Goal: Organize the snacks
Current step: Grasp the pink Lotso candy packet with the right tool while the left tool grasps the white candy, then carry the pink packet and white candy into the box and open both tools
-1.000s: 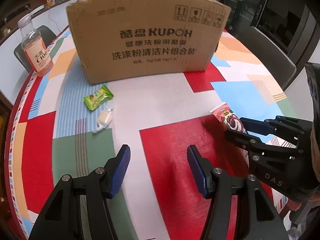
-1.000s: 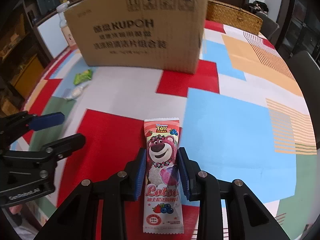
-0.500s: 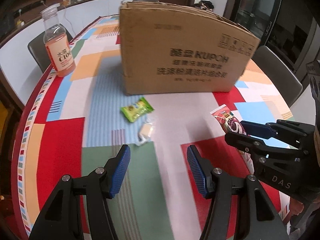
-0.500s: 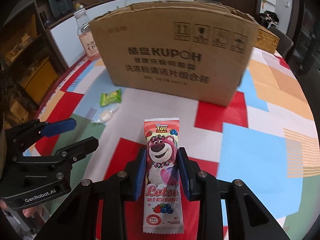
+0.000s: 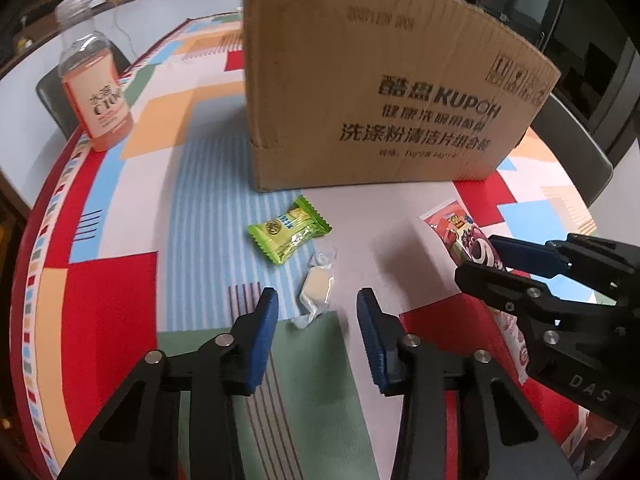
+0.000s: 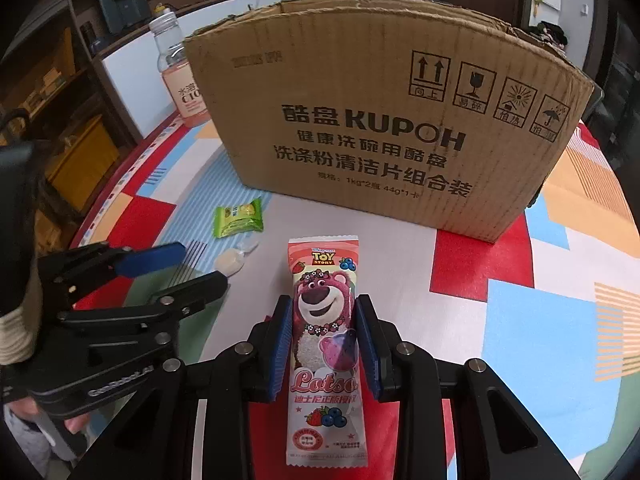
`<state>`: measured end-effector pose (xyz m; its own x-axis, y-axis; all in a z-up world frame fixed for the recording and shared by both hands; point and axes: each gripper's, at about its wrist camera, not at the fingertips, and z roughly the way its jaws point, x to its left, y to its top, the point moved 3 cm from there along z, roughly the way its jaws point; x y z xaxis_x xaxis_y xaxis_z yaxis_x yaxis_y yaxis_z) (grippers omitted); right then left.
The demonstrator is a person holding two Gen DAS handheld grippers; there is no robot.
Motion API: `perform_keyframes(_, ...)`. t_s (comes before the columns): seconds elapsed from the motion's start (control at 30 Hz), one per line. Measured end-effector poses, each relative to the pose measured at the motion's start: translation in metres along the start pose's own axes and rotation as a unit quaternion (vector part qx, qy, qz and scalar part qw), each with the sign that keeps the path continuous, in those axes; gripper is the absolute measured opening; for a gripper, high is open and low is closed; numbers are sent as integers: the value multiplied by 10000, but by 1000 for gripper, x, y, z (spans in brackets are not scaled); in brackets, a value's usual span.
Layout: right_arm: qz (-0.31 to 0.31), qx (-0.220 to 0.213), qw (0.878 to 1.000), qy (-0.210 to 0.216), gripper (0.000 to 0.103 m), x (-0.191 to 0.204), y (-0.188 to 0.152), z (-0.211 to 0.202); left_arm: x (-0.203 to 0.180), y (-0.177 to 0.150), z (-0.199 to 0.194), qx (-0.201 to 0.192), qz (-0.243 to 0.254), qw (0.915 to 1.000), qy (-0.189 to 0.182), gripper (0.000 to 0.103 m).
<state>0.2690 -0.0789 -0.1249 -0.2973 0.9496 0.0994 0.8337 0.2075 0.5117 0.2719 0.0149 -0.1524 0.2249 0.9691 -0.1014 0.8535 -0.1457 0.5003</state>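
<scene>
**Two snacks left on the bench, one already in the grip**

Two grippers work at once here. The right gripper [image 6: 323, 338] pinches a pink Lotso snack bar [image 6: 323, 344] between its blue pads, the packet pointing forward toward the cardboard box [image 6: 384, 120] that stands just ahead on the bench [image 6: 560, 320]. The left gripper [image 5: 316, 316] hangs with its fingers spread, lined up on a small clear-wrapped white candy [image 5: 316, 290] that lies between and a little beyond the fingertips; I cannot tell whether they touch it. Just beyond the candy lies a green wrapped snack [image 5: 288, 232], close to the foot of the box.

The step in hand looks like collection — one snack held for the box, the next being approached. By my judgement, the right side needs a lift over the box's open top and a release inside; the left side needs to ease forward until the candy sits between the pads, then close gently, since the wrapper is slippery and the piece is small.

Writing is plentiful. The bar reads "TOY STORY" and "Lotso", with strawberries and blueberries drawn below. The box is printed "KUPOH" beside Chinese characters, a line ending "1kg*2", and four handling symbols — arrows up, a glass, a sun, an umbrella. A pink drink bottle [image 5: 96, 88] at the bench's far left edge shows "C100" on its label.
</scene>
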Motion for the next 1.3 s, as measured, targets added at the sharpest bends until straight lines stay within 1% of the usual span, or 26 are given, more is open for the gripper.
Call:
perform_keyframes(0.2, 93, 65, 9999, -24, 33, -5, 0, 7, -3, 6, 13, 82, 119, 9999, 89, 28)
perform_keyframes(0.27, 103, 82, 9999, -23, 33, -6, 0, 9, -4, 8, 15, 60, 127, 9998, 113, 27)
perform_keyframes(0.33, 114, 85, 9999, -1, 33, -6, 0, 10, -5, 10, 17, 60, 111, 9999, 98, 24)
perform_keyframes(0.4, 126, 75, 9999, 9, 33, -6, 1, 10, -6, 11, 18, 58, 96, 9999, 100, 19)
perform_keyframes(0.57, 140, 48, 9999, 16, 33, -9, 1, 6, -6, 10, 14, 38, 9, 10000, 25, 19)
perform_keyframes(0.73, 174, -14, 9998, 43, 33, -10, 1, 0, -7, 9, -2, -106, -117, 9999, -17, 19)
perform_keyframes(1.0, 224, -233, 9995, 45, 33, -12, 3, -20, -14, 10, -35, -442, -143, 9989, -62, 19)
perform_keyframes(1.3, 300, -532, 9981, 32, 33, -18, 10, -49, -23, 24, -65, -844, -67, 9964, -92, 19)
